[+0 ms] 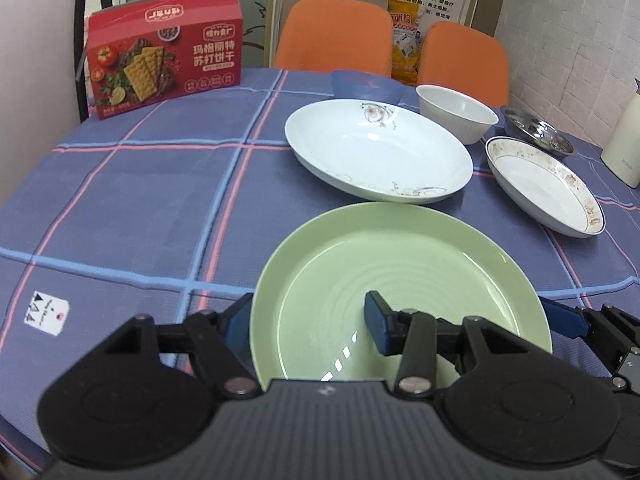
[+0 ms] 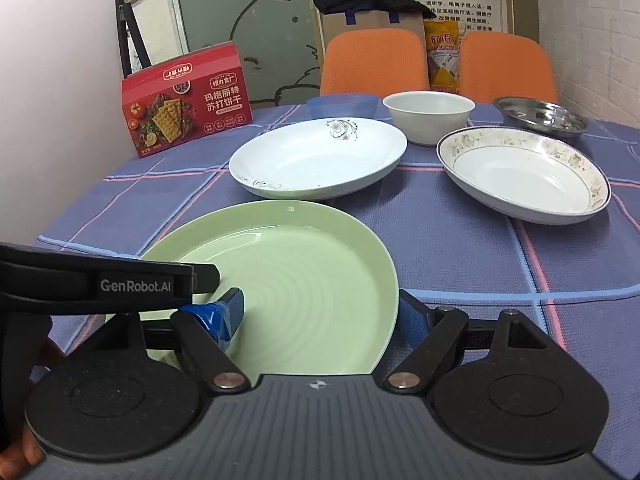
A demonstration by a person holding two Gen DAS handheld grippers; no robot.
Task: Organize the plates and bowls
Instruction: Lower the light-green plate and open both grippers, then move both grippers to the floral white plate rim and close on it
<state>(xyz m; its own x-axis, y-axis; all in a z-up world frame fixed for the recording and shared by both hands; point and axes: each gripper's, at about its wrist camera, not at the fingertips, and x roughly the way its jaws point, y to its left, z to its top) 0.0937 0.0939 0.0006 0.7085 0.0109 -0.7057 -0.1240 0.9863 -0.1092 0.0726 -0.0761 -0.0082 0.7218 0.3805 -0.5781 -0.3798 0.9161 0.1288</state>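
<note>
A green plate (image 1: 400, 280) lies at the near edge of the table; it also shows in the right wrist view (image 2: 288, 264). My left gripper (image 1: 308, 320) straddles its left rim, one finger outside and one on the plate's inside. My right gripper (image 2: 320, 312) straddles its right rim the same way. Both look closed on the rim. Behind stand a white flowered plate (image 1: 376, 152), a white gold-rimmed dish (image 1: 548, 184), a white bowl (image 1: 456, 112), a steel dish (image 1: 536, 128) and a blue bowl (image 1: 364, 84).
A red cracker box (image 1: 164, 52) stands at the table's back left. A cream jug (image 1: 624, 136) stands at the right edge. Two orange chairs (image 1: 336, 36) are behind the table. A small card (image 1: 46, 312) lies at the near left on the checked cloth.
</note>
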